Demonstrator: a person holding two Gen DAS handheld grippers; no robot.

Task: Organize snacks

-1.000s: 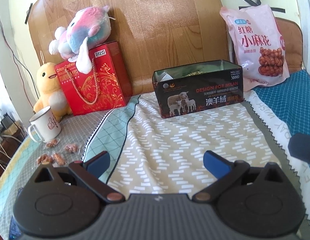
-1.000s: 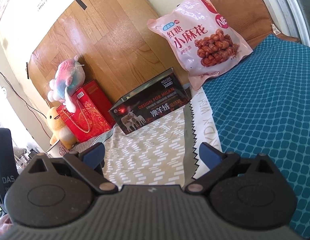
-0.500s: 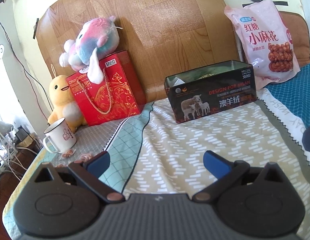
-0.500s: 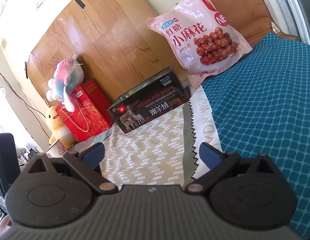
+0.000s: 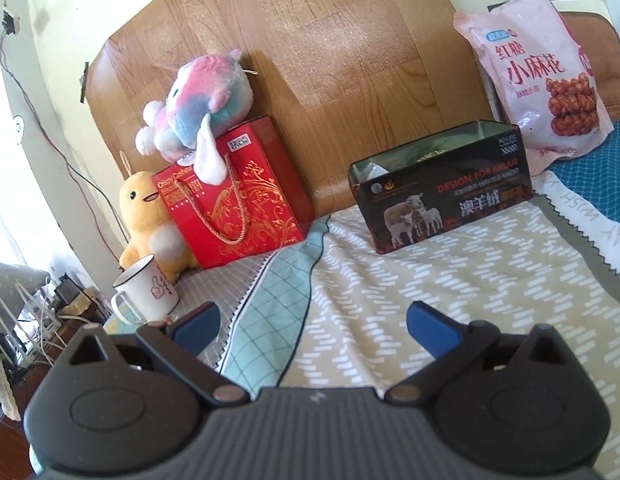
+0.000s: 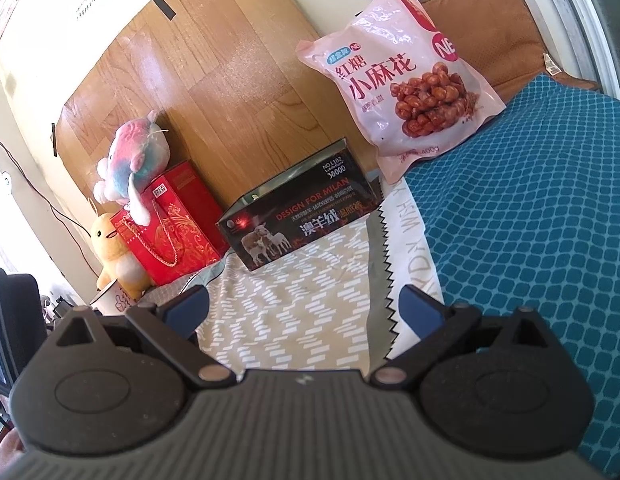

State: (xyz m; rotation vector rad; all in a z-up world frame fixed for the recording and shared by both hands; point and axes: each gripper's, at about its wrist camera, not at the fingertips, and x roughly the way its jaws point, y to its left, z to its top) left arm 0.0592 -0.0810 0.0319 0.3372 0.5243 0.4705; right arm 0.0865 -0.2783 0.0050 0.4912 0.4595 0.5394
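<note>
A black open tin box (image 5: 441, 192) with sheep printed on it stands at the back of the bed against the wooden headboard; it also shows in the right wrist view (image 6: 298, 220). A pink snack bag (image 5: 537, 80) leans on the wall to its right, seen too in the right wrist view (image 6: 405, 76). My left gripper (image 5: 311, 324) is open and empty, above the patterned sheet well short of the box. My right gripper (image 6: 304, 310) is open and empty, also short of the box. The small loose snacks by the mug are hidden behind my left finger.
A red gift bag (image 5: 238, 200) with a plush toy (image 5: 198, 108) on top stands left of the box. A yellow duck plush (image 5: 150, 224) and a white mug (image 5: 148, 292) sit at the bed's left edge. A teal cloth (image 6: 541, 220) covers the right side.
My left gripper has pulled back and turned left, so the box and bag slid right and the loose snacks by the mug dropped out of sight. The right gripper barely moved.
</note>
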